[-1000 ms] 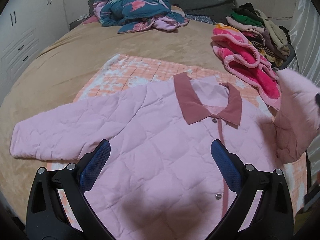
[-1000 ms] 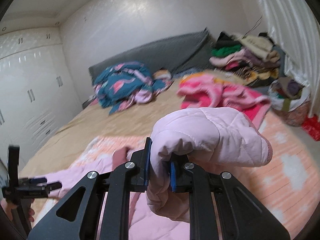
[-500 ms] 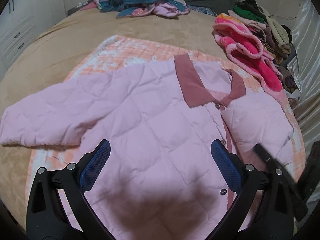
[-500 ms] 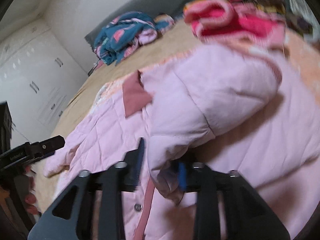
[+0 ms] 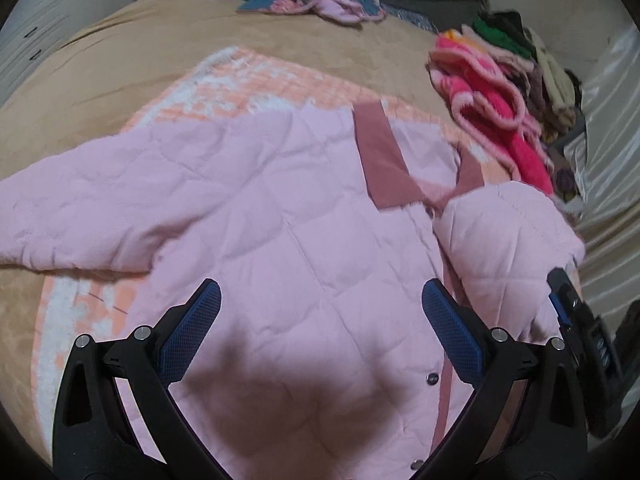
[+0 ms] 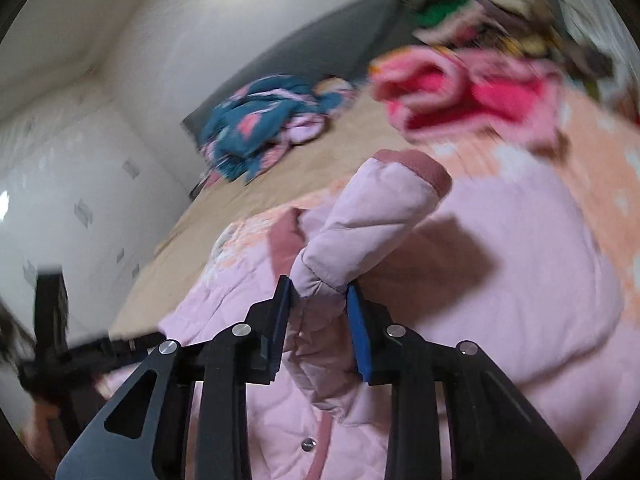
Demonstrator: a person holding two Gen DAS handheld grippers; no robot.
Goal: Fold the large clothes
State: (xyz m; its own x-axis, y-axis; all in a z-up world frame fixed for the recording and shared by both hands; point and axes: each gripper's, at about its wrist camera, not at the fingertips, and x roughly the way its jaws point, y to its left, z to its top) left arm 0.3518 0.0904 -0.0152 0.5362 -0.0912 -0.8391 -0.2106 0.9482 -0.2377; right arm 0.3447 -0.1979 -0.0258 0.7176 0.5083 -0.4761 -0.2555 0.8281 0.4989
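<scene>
Here my right claw (image 6: 320,300), jaws just closing, pinches the jacket's sleeve (image 6: 372,216) folded across its front; my left claw (image 5: 320,308) hovers wide open, empty.

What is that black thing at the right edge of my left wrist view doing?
Observer: That is the right hand-held gripper. Its own view shows the jacket's sleeve sitting in its jaws, which have just been closing.
Operator: Which end of the sleeve is free?
Observer: The cuff, edged with a darker pink band, sticks up beyond the gripper, towards the head of the bed.
</scene>
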